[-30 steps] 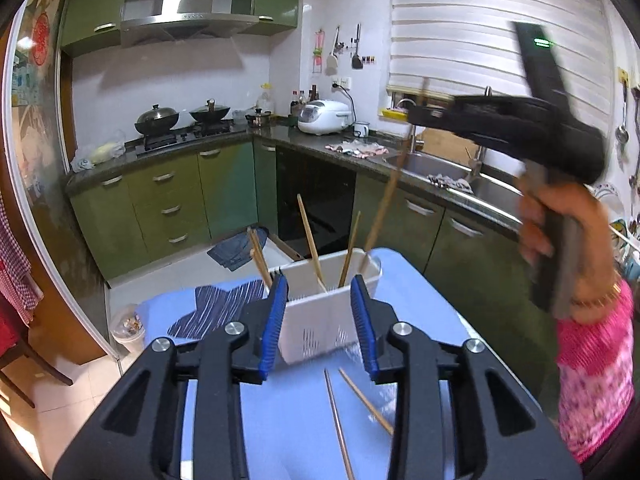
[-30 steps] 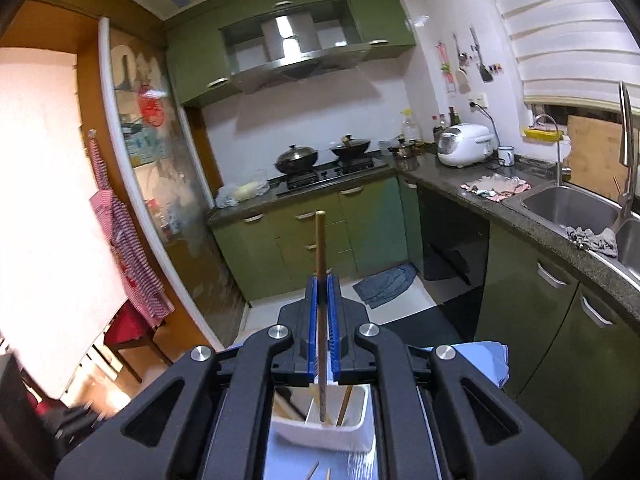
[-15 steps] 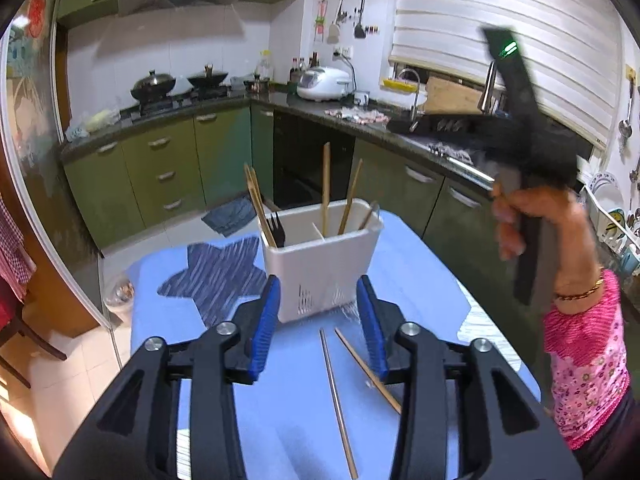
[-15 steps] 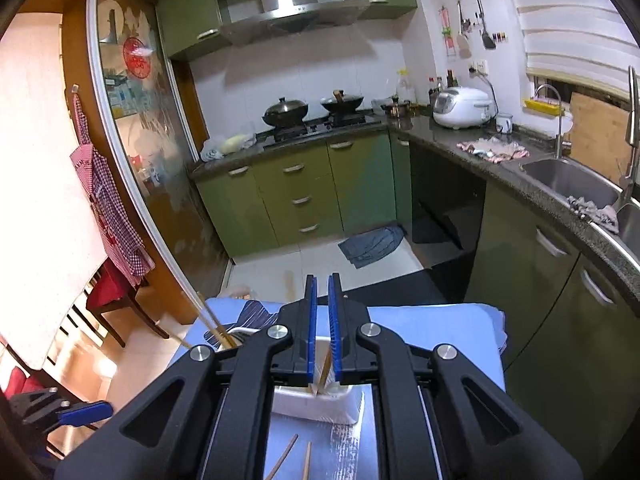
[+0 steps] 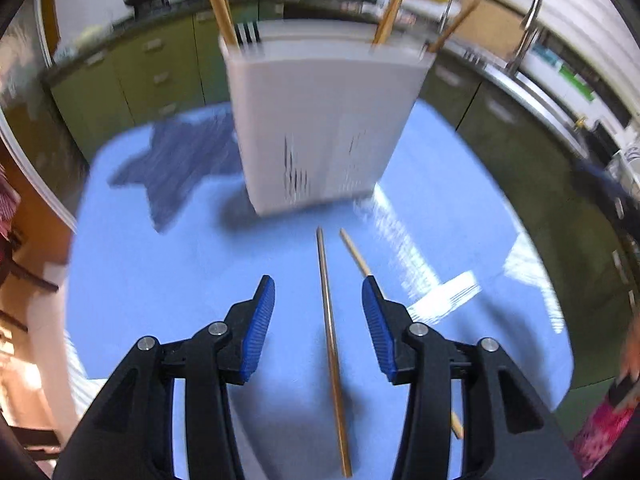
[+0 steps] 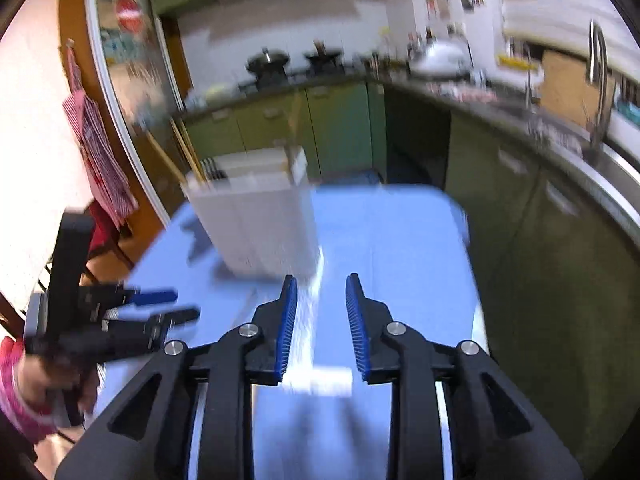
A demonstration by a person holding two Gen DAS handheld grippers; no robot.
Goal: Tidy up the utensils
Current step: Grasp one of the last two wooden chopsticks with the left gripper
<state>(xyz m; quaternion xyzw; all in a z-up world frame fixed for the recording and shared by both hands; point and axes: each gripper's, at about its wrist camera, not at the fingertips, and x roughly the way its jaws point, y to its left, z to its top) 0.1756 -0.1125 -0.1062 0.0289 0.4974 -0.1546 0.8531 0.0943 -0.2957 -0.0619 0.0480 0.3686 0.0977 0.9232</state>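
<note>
My left gripper (image 5: 318, 300) hangs low over the blue tabletop (image 5: 160, 280) with its jaws spread wide and nothing between the pads. Directly below the gap lies a long brown chopstick (image 5: 332, 344), flat on the cloth and running lengthwise from the near edge toward the far one. A second, paler chopstick (image 5: 354, 251) lies just beside it on the right, angled so that the two nearly meet at their far tips; its near part passes under my right-hand finger (image 5: 376, 320) and shows again lower down. I cannot tell whether the two touch.

Beyond the chopstick tips, toward the far edge of the tabletop, stands the white utensil holder (image 5: 324, 128), upright, with slots in its front wall. Several chopsticks (image 5: 218, 0) stick out of its top left, more lean out at the top right, and dark fork tines (image 5: 248, 32) show at the rim. A dark star-shaped patch (image 5: 184, 160) marks the cloth to the holder's left.

My right gripper (image 6: 320, 312) is also open and empty, hovering over the right half of the tabletop, with the holder ahead and to its left. Both views are motion-blurred. In the right wrist view the left gripper sits near the left edge of the tabletop.
</note>
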